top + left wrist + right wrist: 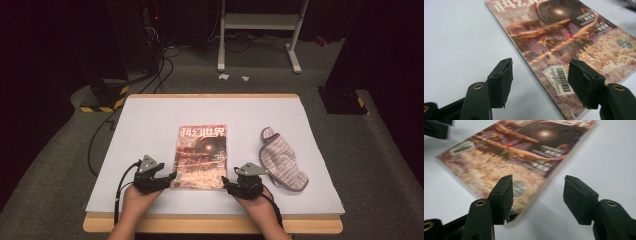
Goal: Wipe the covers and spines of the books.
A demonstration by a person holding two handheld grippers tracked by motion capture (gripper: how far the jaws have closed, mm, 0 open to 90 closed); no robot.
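A magazine with a red-brown cover lies flat in the middle of the white table. My left gripper sits at its near left corner, open. In the left gripper view the jaws straddle the magazine's spine edge by a barcode sticker. My right gripper is at the near right corner, open too. In the right gripper view its jaws stand on either side of the magazine's corner edge, with the left jaw over the cover. Nothing is gripped.
A pink-and-grey striped cloth pouch lies on the table right of the magazine. Beyond the far edge stand a white frame and cables on the floor. The left gripper's tip appears at the top left of the right gripper view.
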